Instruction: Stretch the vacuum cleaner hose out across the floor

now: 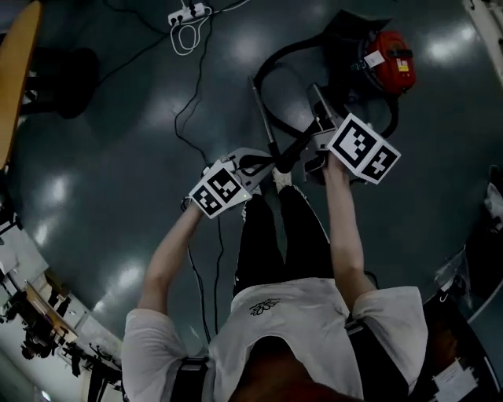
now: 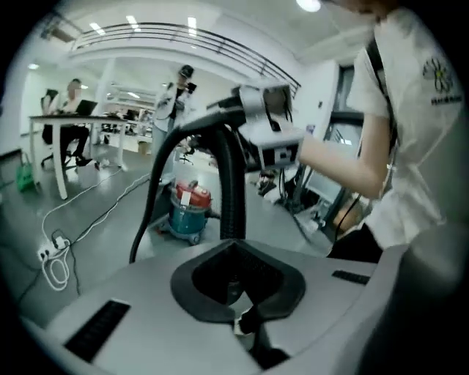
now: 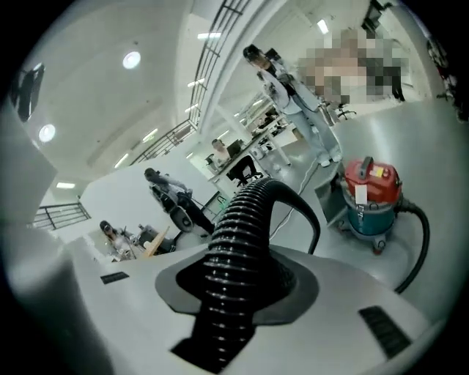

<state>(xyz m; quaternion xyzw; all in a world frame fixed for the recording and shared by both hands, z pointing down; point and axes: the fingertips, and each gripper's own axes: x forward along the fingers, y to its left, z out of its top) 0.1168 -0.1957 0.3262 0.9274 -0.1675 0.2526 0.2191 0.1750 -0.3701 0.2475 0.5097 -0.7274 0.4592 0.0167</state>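
Observation:
The red and teal vacuum cleaner [image 1: 387, 59] [image 2: 187, 212] [image 3: 370, 198] stands on the dark floor ahead of me. Its black hose [image 1: 271, 63] loops from it back to both grippers, which are raised off the floor. My right gripper [image 1: 316, 98] [image 3: 245, 256] is shut on the ribbed hose [image 3: 249, 212], which arches up out of its jaws. My left gripper [image 1: 255, 165] [image 2: 234, 249] is shut on the smooth black end of the hose [image 2: 233, 183], which rises toward the right gripper [image 2: 267, 124]. A metal wand [image 1: 263, 118] runs along the floor below them.
A white power strip [image 1: 189, 13] [image 2: 53, 253] with coiled cable lies on the floor at the far left, and thin black cables [image 1: 189, 110] trail from it. A desk [image 2: 55, 121] with a seated person stands to the left, and a wooden tabletop edge [image 1: 16, 63] is nearby.

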